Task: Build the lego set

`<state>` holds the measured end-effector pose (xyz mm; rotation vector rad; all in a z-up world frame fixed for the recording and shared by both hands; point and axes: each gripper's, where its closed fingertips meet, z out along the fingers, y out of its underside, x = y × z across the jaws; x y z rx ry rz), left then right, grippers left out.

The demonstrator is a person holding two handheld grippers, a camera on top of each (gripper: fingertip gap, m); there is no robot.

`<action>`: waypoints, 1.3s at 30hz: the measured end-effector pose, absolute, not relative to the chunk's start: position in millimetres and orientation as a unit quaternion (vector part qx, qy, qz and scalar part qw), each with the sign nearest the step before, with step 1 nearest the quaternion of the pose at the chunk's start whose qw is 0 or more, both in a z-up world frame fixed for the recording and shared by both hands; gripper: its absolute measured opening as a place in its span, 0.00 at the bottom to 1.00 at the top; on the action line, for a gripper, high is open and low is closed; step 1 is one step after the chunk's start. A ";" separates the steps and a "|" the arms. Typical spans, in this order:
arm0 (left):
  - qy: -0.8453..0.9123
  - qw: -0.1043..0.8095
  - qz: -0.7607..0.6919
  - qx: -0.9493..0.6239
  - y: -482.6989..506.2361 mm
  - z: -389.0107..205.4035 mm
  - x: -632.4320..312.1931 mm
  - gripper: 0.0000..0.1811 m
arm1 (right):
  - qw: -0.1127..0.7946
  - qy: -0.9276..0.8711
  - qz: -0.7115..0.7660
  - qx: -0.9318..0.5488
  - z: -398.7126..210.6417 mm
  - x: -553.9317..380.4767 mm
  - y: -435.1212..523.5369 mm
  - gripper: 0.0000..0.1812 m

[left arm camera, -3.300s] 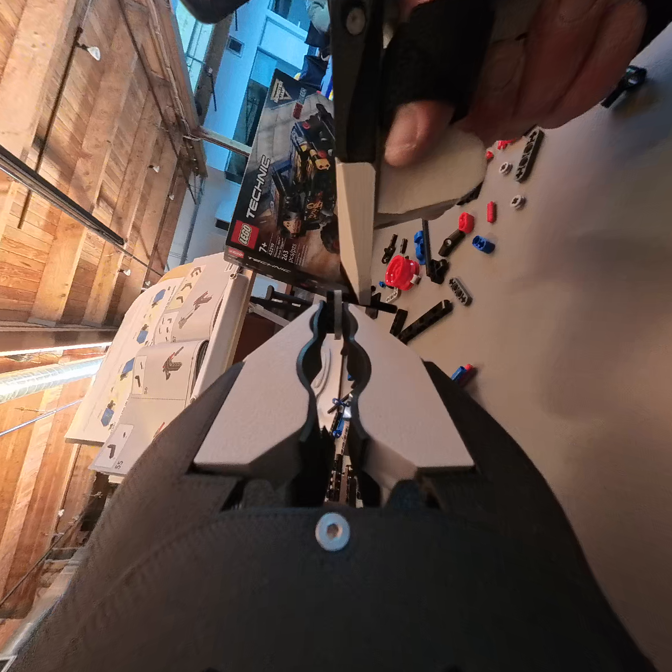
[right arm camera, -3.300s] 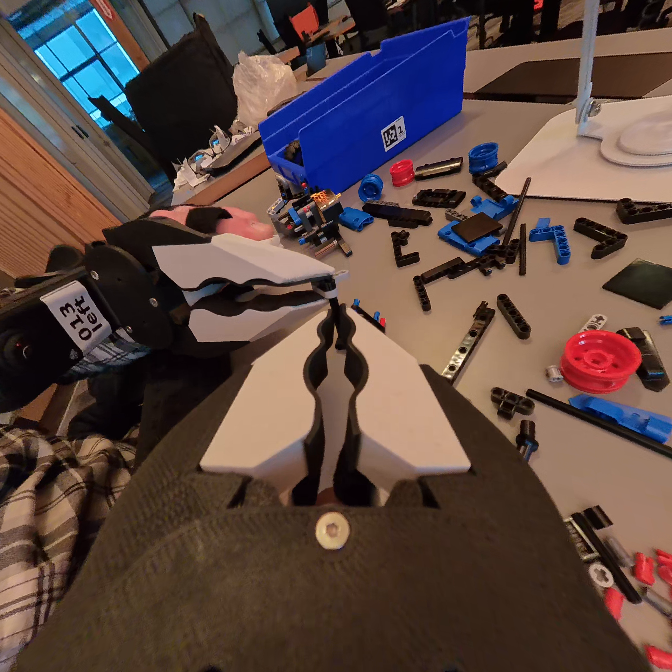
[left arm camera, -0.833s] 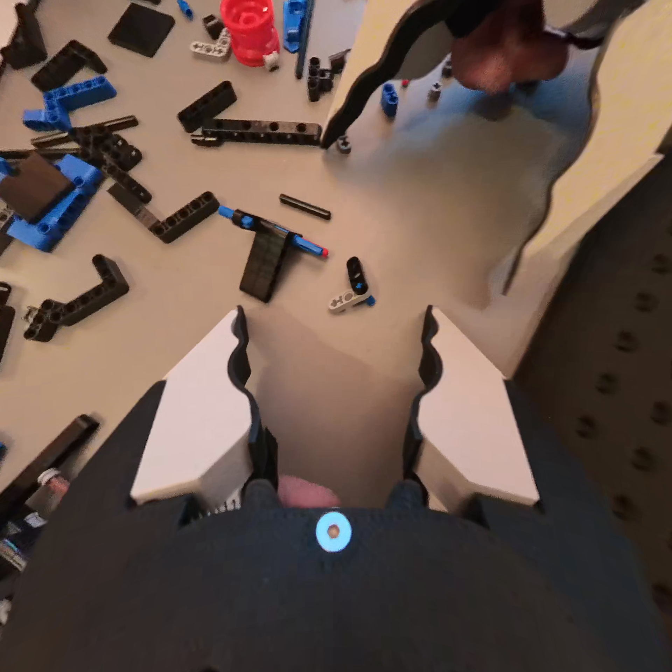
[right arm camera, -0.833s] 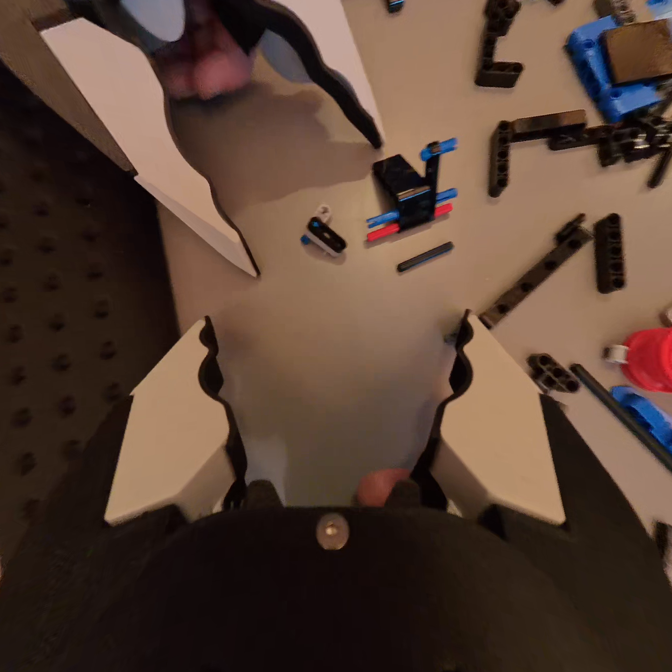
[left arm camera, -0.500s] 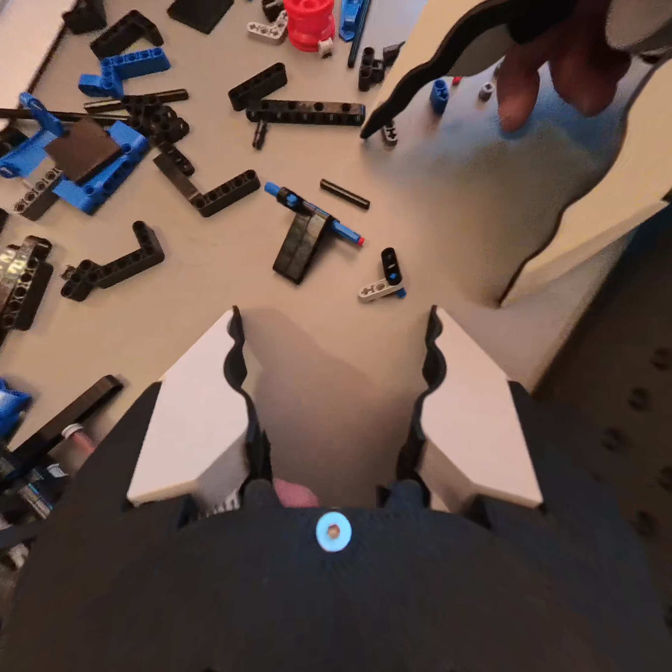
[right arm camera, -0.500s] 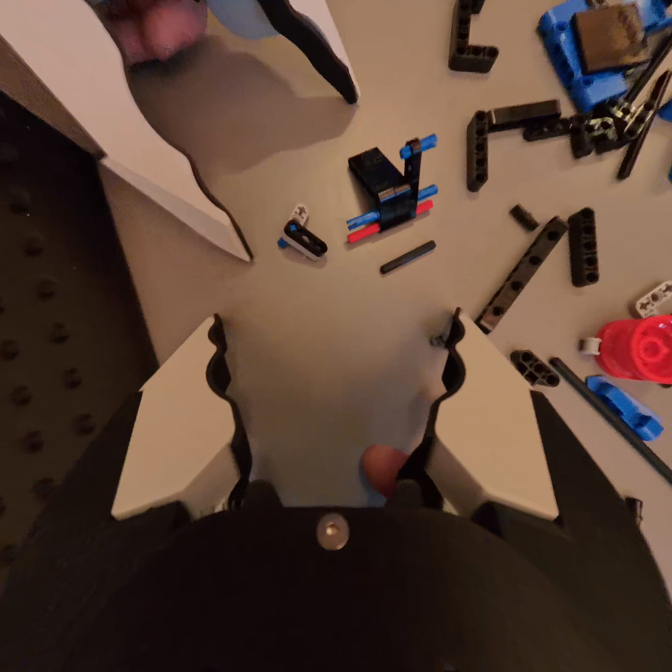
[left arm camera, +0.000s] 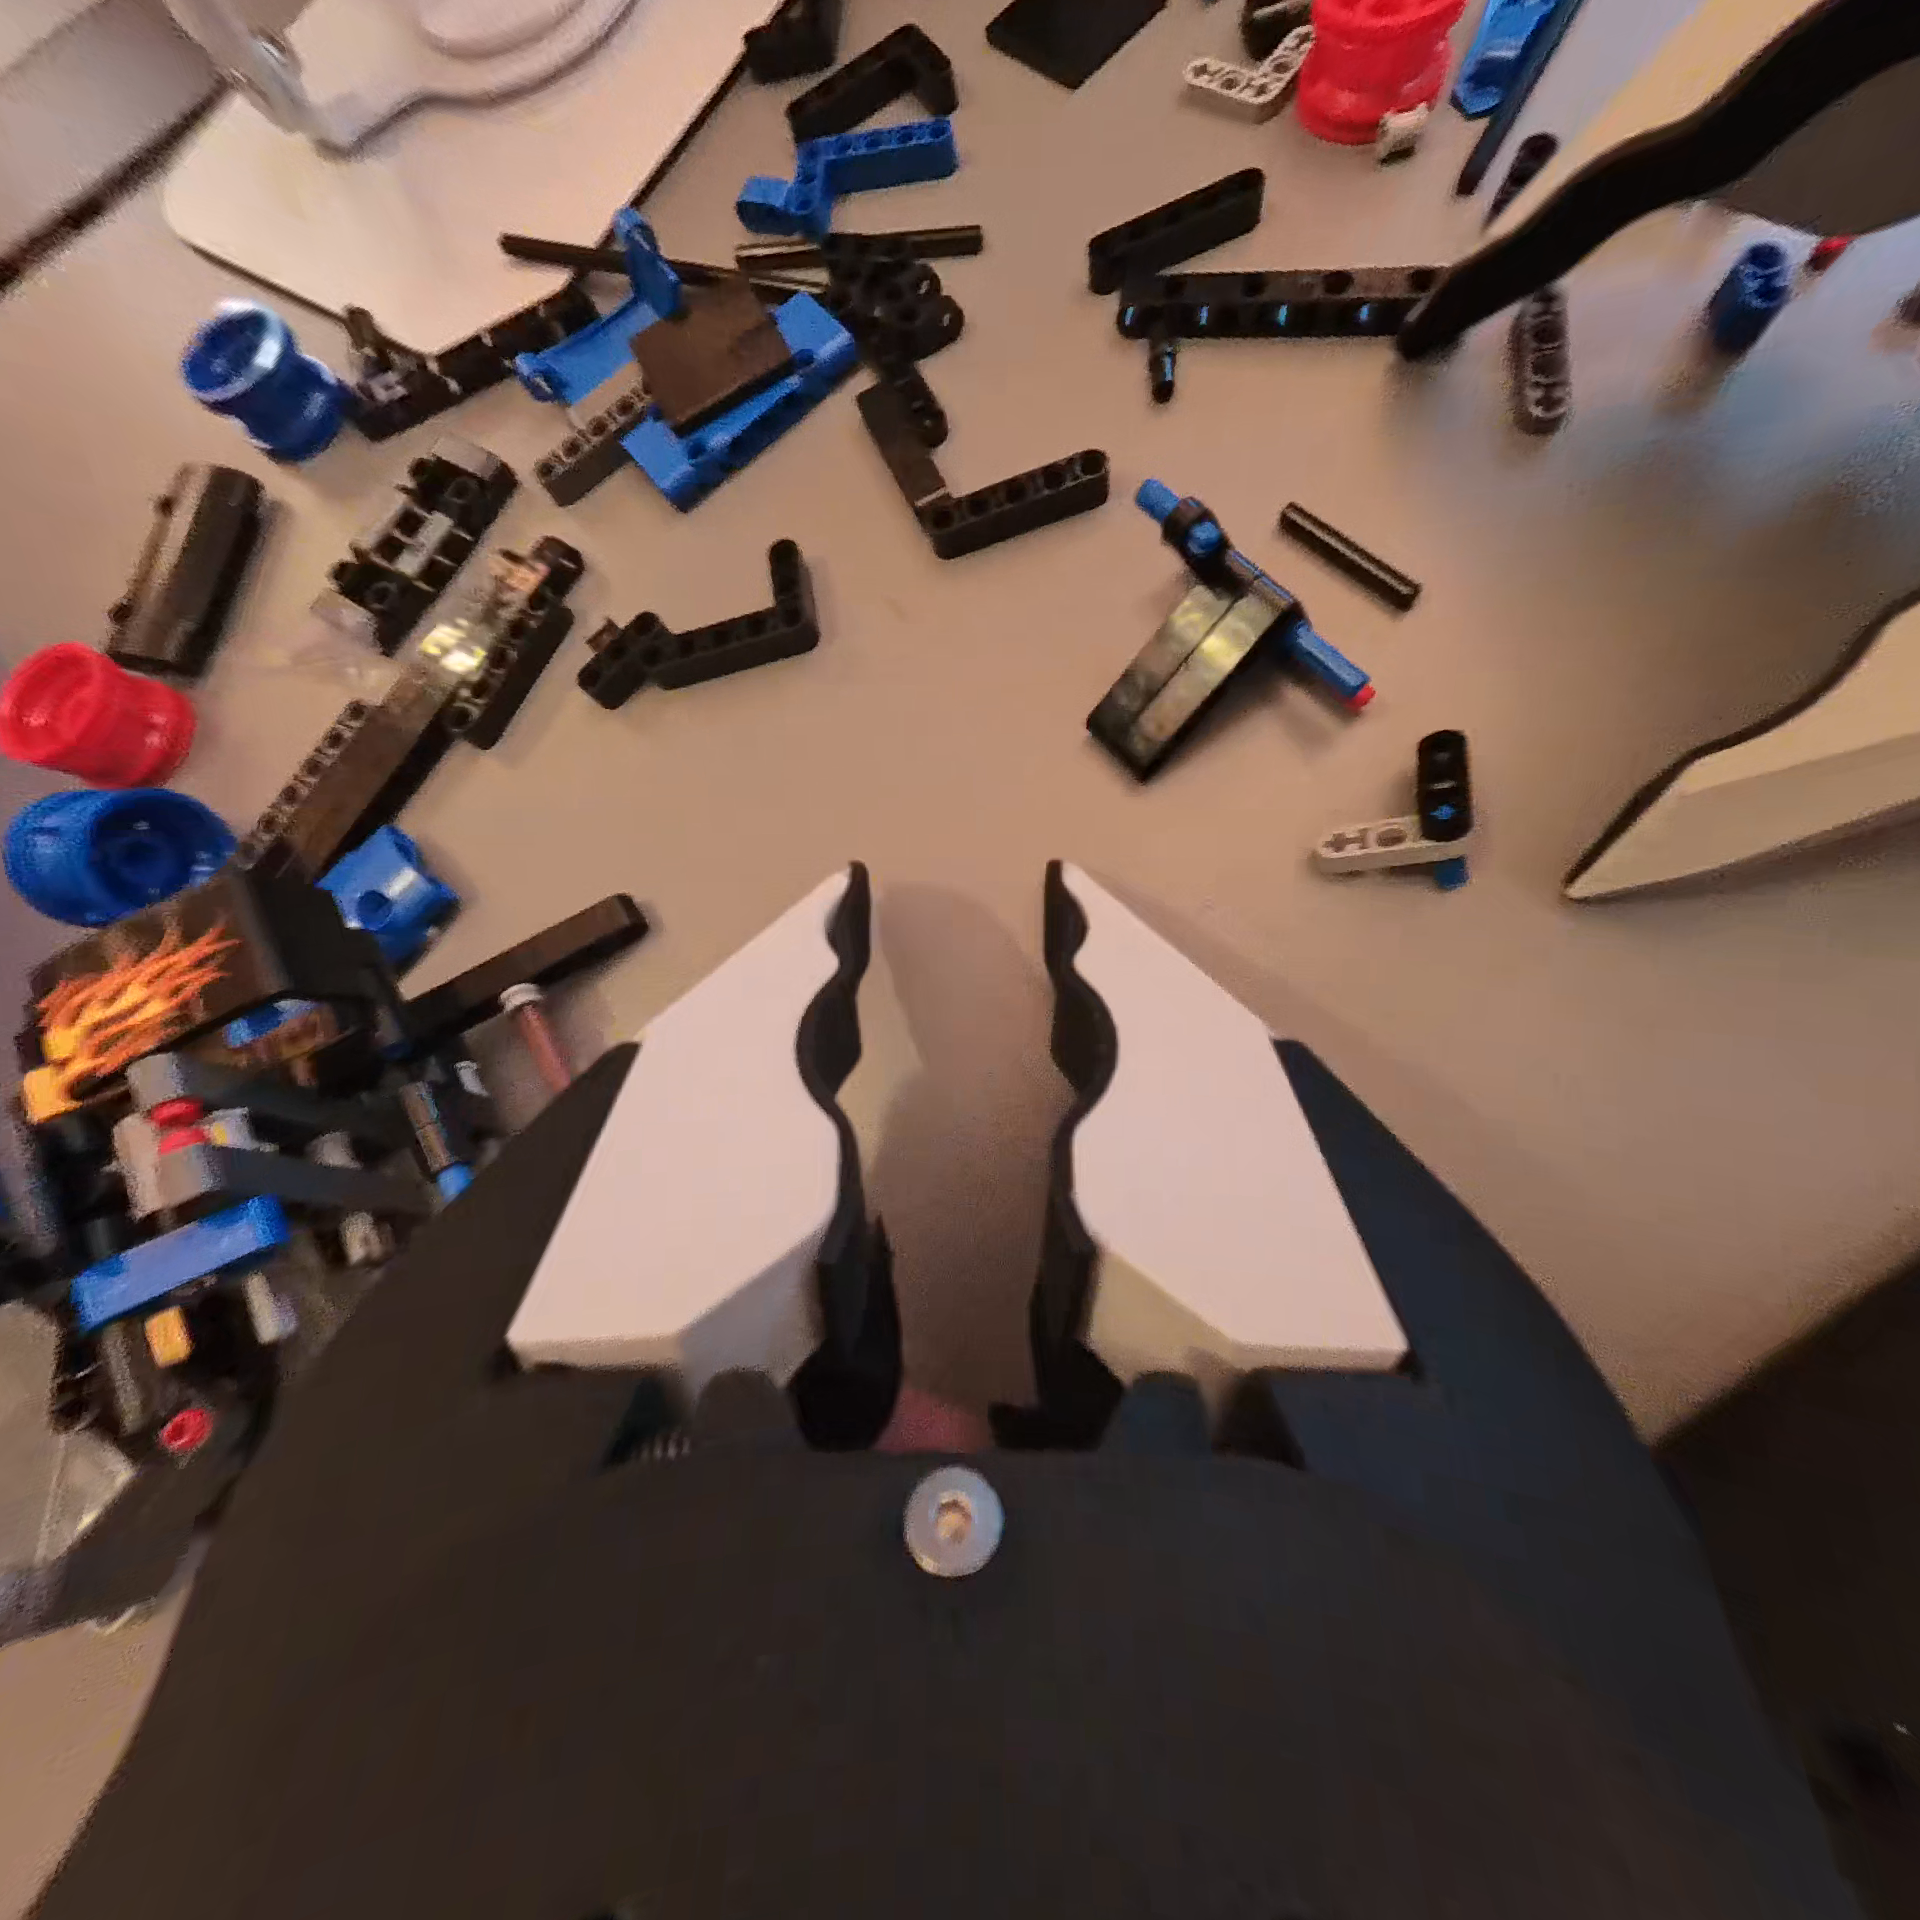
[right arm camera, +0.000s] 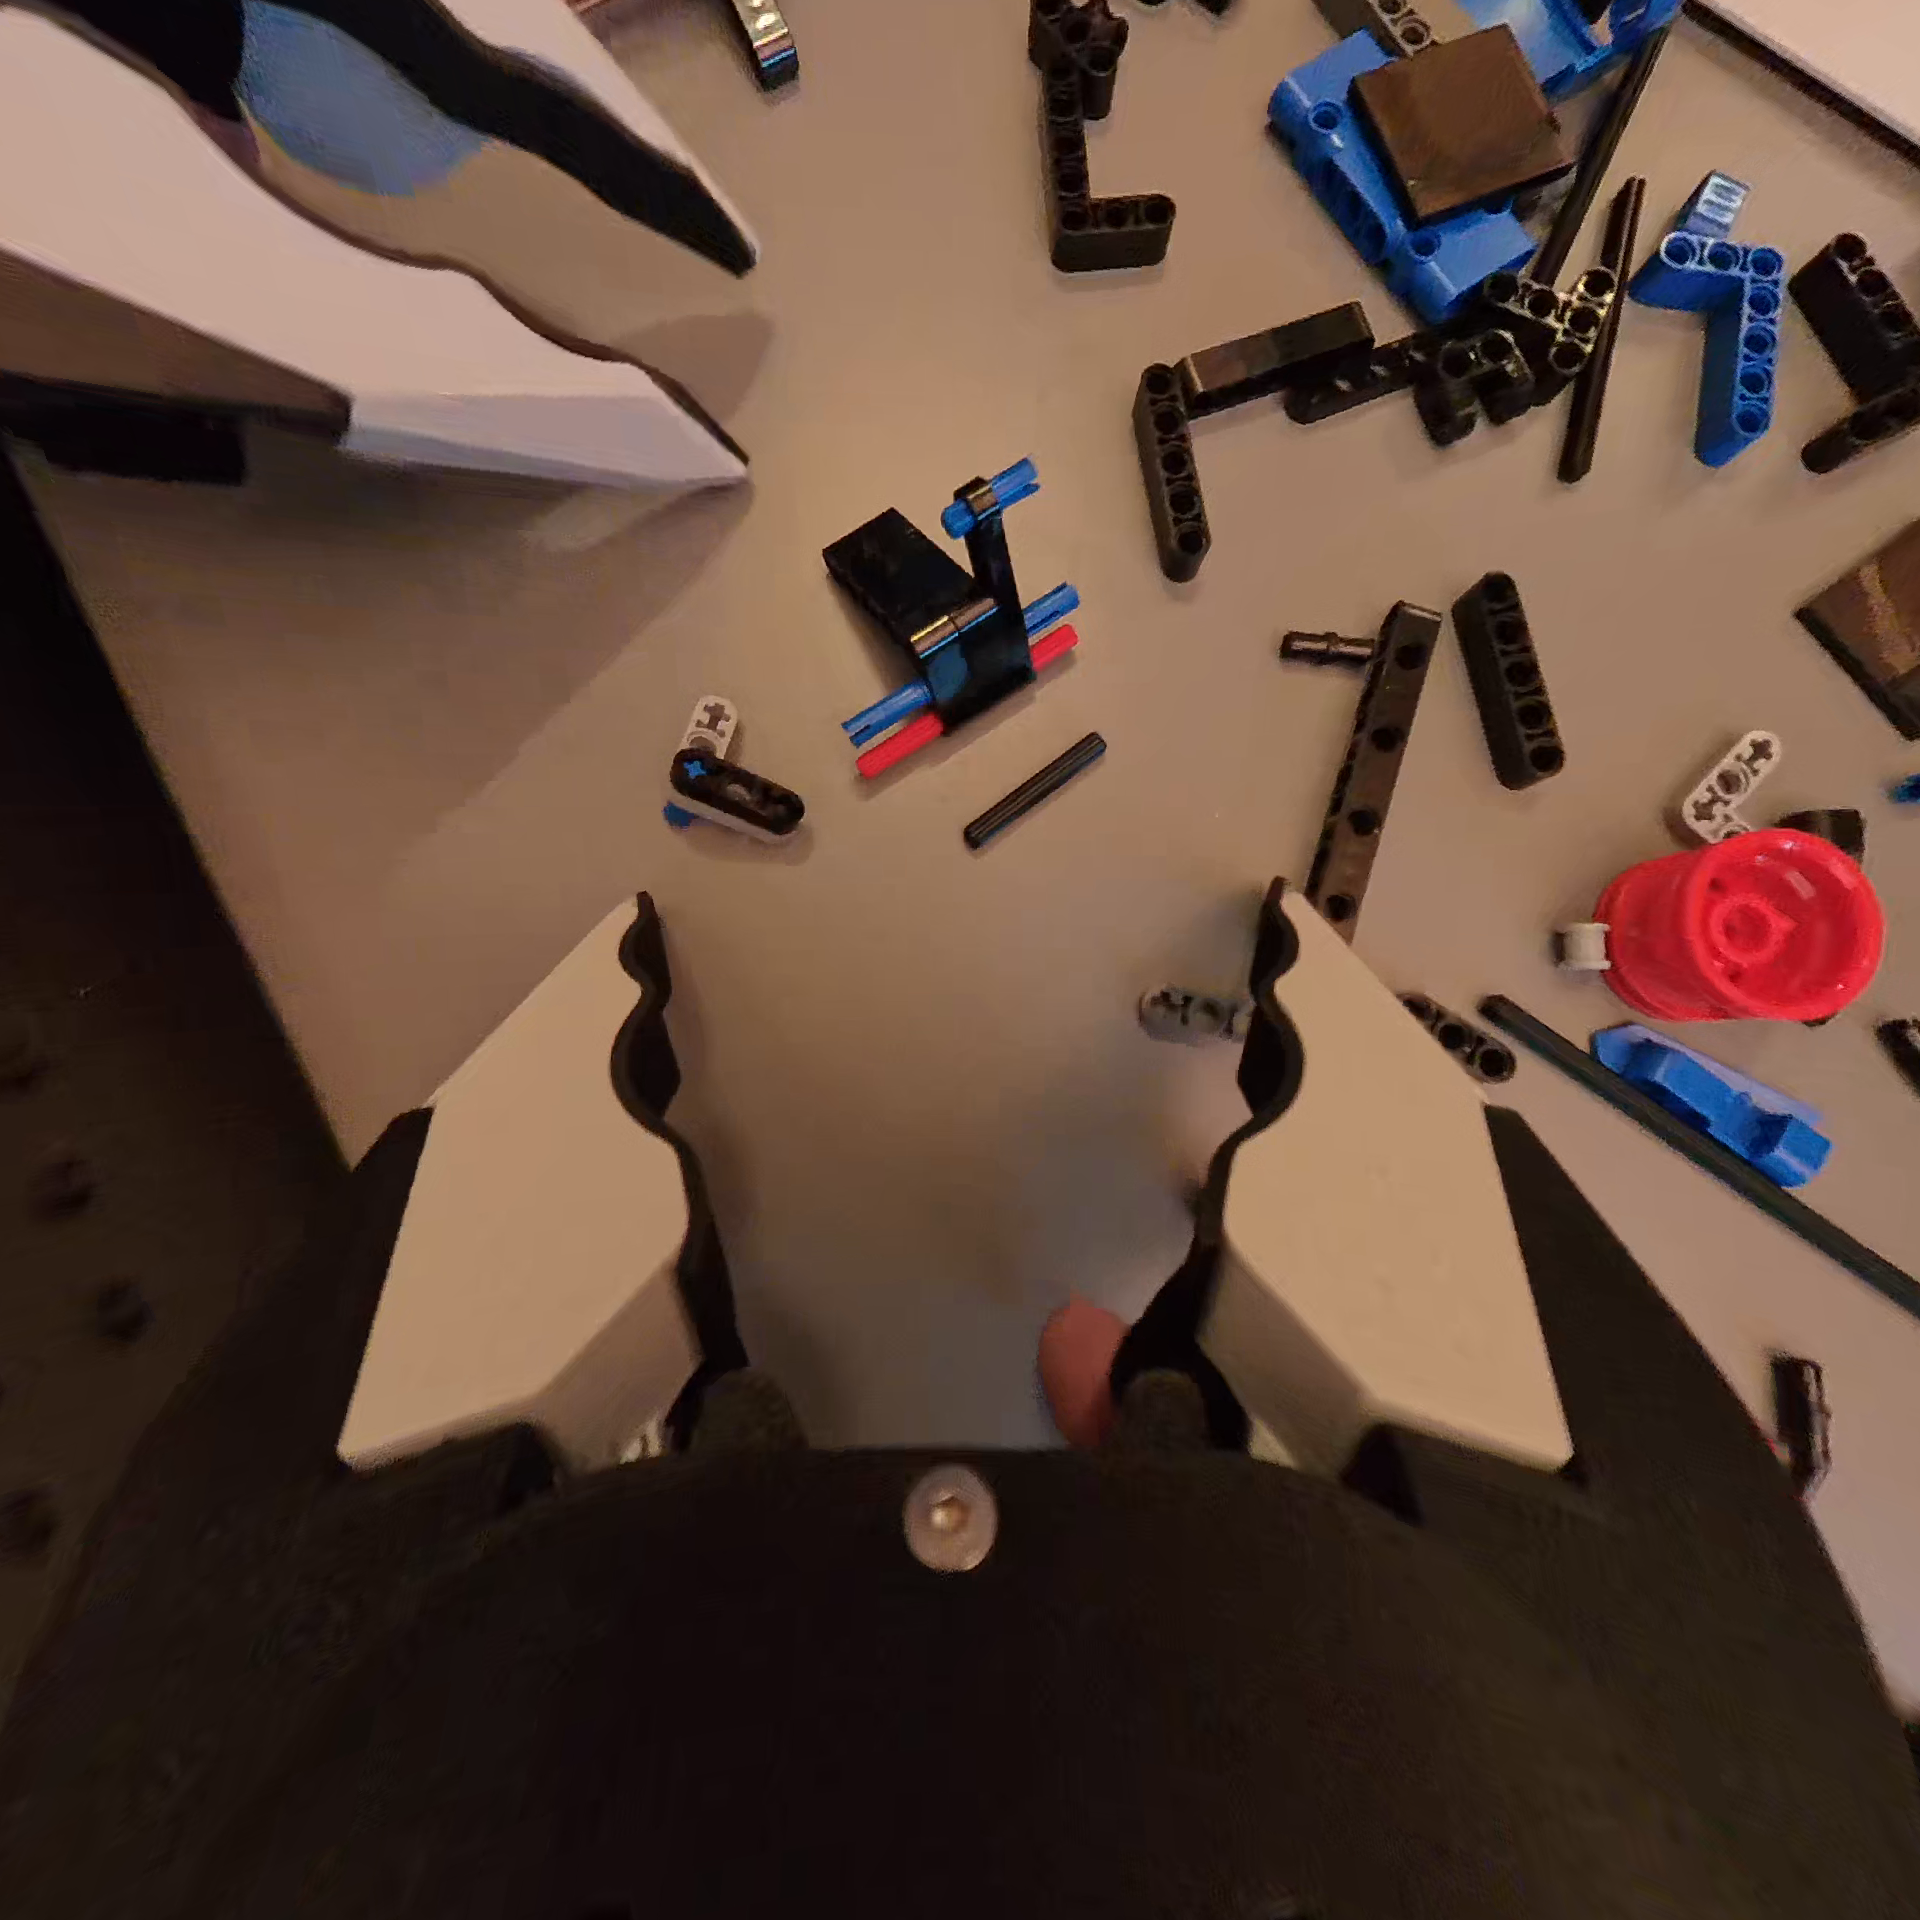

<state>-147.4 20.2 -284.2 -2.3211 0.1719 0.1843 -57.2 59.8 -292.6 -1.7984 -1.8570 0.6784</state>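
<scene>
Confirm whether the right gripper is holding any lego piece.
No. The right gripper is wide open with only bare table between its fingers.

A matte grey-beige table [left arm camera: 1558, 1195] fills both views under warm, dim light.

A grey table [left arm camera: 935, 748] fills the view; a flat white board [left arm camera: 416, 218] lies at its far left.
</scene>
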 end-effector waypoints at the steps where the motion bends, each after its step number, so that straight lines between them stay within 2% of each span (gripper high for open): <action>1: 0.068 0.391 0.043 -0.917 20.2 -285.1 -142.6 0.18 | 0.233 -0.675 0.250 -0.653 -293.3 -59.0 61.6 0.63; 2: 0.064 0.385 0.008 -0.921 19.7 -286.1 -138.1 0.24 | 0.233 -0.676 0.254 -0.651 -293.7 -60.4 63.0 0.65; 4: 0.057 0.372 -0.090 -0.922 19.8 -283.0 -119.4 0.47 | 0.237 -0.680 0.262 -0.642 -293.8 -63.3 64.3 0.66; 5: 0.055 0.366 -0.120 -0.921 21.4 -280.3 -114.8 0.50 | 0.244 -0.677 0.270 -0.639 -293.9 -65.8 64.5 0.68; 6: 0.053 0.362 -0.124 -0.922 24.2 -280.0 -117.5 0.48 | 0.254 -0.675 0.279 -0.634 -293.7 -68.3 64.0 0.70; 8: 0.042 0.371 -0.091 -0.923 30.9 -282.6 -130.7 0.34 | 0.260 -0.673 0.279 -0.633 -293.7 -70.1 65.1 0.72; 11: 0.068 0.386 -0.004 -0.920 32.5 -288.1 -142.1 0.36 | 0.254 -0.670 0.278 -0.639 -295.5 -70.0 67.7 0.75; 14: 0.058 0.393 -0.012 -0.918 27.5 -288.1 -141.4 0.35 | 0.256 -0.671 0.278 -0.638 -295.1 -70.3 66.2 0.75; 16: 0.067 0.391 -0.017 -0.918 23.0 -288.7 -140.1 0.42 | 0.254 -0.669 0.278 -0.640 -295.5 -70.2 66.8 0.76; 17: 0.065 0.394 -0.013 -0.917 21.6 -288.5 -139.9 0.41 | 0.255 -0.670 0.278 -0.640 -295.5 -70.3 66.6 0.76; 19: 0.068 0.392 -0.008 -0.917 19.5 -287.8 -138.6 0.37 | 0.255 -0.670 0.278 -0.640 -295.5 -70.2 66.5 0.76; 21: 0.071 0.391 0.004 -0.918 16.1 -286.5 -141.7 0.23 | 0.255 -0.670 0.278 -0.640 -295.5 -70.2 66.4 0.76; 26: 0.043 0.388 0.023 -0.920 14.0 -286.2 -155.6 0.27 | 0.255 -0.669 0.278 -0.640 -295.5 -70.0 66.2 0.76; 30: 0.036 0.393 0.006 -0.919 24.5 -287.7 -154.4 0.36 | 0.255 -0.669 0.278 -0.640 -295.5 -70.0 66.1 0.76; 32: 0.008 0.399 0.018 -0.917 23.7 -287.4 -160.5 0.31 | 0.255 -0.669 0.278 -0.640 -295.5 -70.0 66.0 0.76; 34: 0.013 0.411 0.090 -0.907 18.2 -282.6 -173.0 0.26 | 0.255 -0.669 0.278 -0.640 -295.5 -70.0 66.0 0.76; 38: 0.003 0.401 0.117 -0.908 15.5 -281.8 -180.0 0.28 | 0.255 -0.669 0.278 -0.640 -295.4 -70.0 66.0 0.76; 39: -0.004 0.393 0.092 -0.915 16.3 -282.8 -177.3 0.33 | 0.255 -0.669 0.278 -0.640 -295.4 -70.0 66.0 0.76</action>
